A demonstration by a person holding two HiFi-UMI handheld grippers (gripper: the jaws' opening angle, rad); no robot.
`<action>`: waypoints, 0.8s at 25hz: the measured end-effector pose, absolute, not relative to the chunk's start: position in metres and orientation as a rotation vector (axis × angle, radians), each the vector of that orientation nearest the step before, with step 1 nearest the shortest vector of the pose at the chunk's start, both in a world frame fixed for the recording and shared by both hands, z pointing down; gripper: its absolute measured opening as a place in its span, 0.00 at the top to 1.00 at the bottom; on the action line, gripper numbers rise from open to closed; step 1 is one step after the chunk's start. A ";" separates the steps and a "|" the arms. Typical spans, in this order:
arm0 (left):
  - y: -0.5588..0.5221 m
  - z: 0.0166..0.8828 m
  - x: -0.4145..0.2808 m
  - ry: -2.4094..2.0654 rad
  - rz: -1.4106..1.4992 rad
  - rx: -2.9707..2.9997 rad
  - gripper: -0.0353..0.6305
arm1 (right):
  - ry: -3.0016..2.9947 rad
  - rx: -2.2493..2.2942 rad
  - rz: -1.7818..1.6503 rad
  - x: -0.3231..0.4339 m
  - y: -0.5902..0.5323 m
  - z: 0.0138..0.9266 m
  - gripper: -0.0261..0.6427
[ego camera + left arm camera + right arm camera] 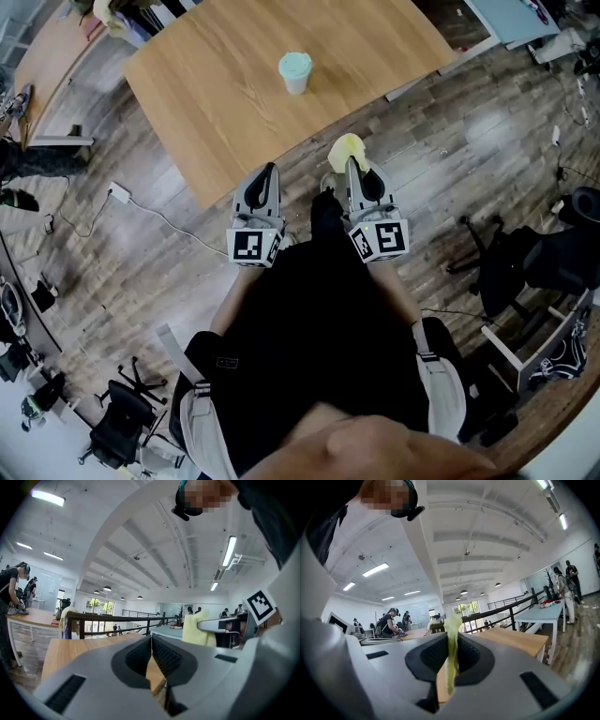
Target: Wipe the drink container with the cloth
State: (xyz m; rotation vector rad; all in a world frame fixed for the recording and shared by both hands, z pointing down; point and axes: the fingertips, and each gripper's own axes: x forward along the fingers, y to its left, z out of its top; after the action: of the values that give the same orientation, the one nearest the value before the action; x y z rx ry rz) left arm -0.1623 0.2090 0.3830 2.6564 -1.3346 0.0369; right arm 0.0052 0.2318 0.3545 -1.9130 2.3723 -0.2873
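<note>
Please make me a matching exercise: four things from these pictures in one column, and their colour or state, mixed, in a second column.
1. drink container
2. cloth
3. left gripper
4. table

a. shut, nothing between its fingers
b. light wood
c. mint green, standing on the table
d. yellow, pinched by the right gripper

Pairs: 1-c, 2-d, 3-a, 4-b

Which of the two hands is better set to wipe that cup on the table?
Probably the right gripper: its jaws are clamped on the yellow cloth. The left gripper is shut and empty, so it suits steadying the cup, which stands on the table ahead of both.
</note>
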 end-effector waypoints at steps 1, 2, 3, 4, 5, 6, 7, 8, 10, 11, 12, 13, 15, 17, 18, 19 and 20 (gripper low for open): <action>0.202 0.383 -0.155 -1.339 0.042 2.654 0.91 | 2.372 -1.904 -0.297 0.012 0.224 0.355 0.90; 0.194 0.383 -0.149 -1.345 0.051 2.651 0.91 | 2.376 -1.896 -0.302 0.018 0.215 0.355 0.90; 0.186 0.383 -0.144 -1.353 0.059 2.648 0.91 | 2.383 -1.888 -0.303 0.024 0.206 0.355 0.90; 0.178 0.384 -0.139 -1.363 0.065 2.644 0.91 | 2.391 -1.878 -0.307 0.030 0.197 0.356 0.90; 0.171 0.385 -0.134 -1.375 0.065 2.637 0.91 | 2.394 -1.863 -0.316 0.035 0.188 0.357 0.90; 0.163 0.385 -0.129 -1.385 0.059 2.628 0.91 | 2.398 -1.845 -0.329 0.040 0.180 0.358 0.90; 0.155 0.385 -0.124 -1.395 0.050 2.618 0.91 | 2.404 -1.827 -0.338 0.045 0.171 0.359 0.90; 0.148 0.385 -0.119 -1.405 0.043 2.609 0.91 | 2.417 -1.811 -0.339 0.049 0.163 0.360 0.90; 0.132 0.387 -0.108 -1.428 0.046 2.592 0.91 | 2.449 -1.782 -0.332 0.059 0.147 0.359 0.90; 0.125 0.388 -0.103 -1.440 0.052 2.583 0.91 | 2.464 -1.766 -0.334 0.064 0.139 0.360 0.90; 0.119 0.390 -0.099 -1.452 0.059 2.574 0.91 | 2.476 -1.748 -0.341 0.067 0.133 0.361 0.90; 0.113 0.392 -0.095 -1.463 0.067 2.566 0.91 | 2.486 -1.729 -0.355 0.070 0.126 0.363 0.90; 0.103 0.393 -0.088 -1.485 0.080 2.555 0.91 | 2.501 -1.689 -0.391 0.075 0.113 0.369 0.90; 0.093 0.394 -0.083 -1.502 0.100 2.553 0.91 | 2.512 -1.665 -0.411 0.080 0.098 0.373 0.90; 0.090 0.396 -0.080 -1.502 0.116 2.552 0.91 | 2.516 -1.660 -0.416 0.083 0.092 0.374 0.90; 0.088 0.398 -0.078 -1.499 0.132 2.549 0.91 | 2.518 -1.657 -0.424 0.085 0.088 0.375 0.90; 0.085 0.402 -0.076 -1.494 0.147 2.543 0.91 | 2.520 -1.654 -0.437 0.087 0.084 0.376 0.90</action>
State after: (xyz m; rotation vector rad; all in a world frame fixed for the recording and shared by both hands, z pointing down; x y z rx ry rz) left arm -0.0760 0.0853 0.4018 2.5430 -1.4940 0.1473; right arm 0.0867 0.0844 0.3765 -1.6543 2.5197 -0.4374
